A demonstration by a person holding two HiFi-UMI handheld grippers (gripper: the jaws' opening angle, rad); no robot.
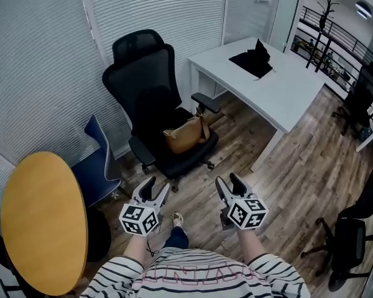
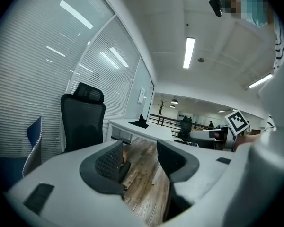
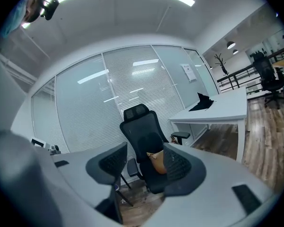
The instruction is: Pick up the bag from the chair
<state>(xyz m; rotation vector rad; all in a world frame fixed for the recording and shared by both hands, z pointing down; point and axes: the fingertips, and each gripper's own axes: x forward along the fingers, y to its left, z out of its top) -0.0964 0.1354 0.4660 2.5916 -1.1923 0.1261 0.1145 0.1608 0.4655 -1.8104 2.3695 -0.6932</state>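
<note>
A tan leather bag [image 1: 186, 135] lies on the seat of a black mesh office chair [image 1: 150, 79] by the blinds. The right gripper view shows the bag [image 3: 156, 161] between the jaws but well beyond them, on the chair [image 3: 143, 132]. My left gripper [image 1: 156, 190] and right gripper [image 1: 229, 185] are held side by side in front of the chair, short of it. Both are open with nothing between their fingers. In the left gripper view the chair [image 2: 83, 122] stands at the left, and a sliver of the bag [image 2: 124, 152] shows behind the left jaw.
A white desk [image 1: 267, 82] with a black item [image 1: 253, 59] on it stands right of the chair. A round yellow table [image 1: 40, 219] and a blue chair [image 1: 98, 160] are at the left. Other black chairs [image 1: 354, 228] stand at the right on the wood floor.
</note>
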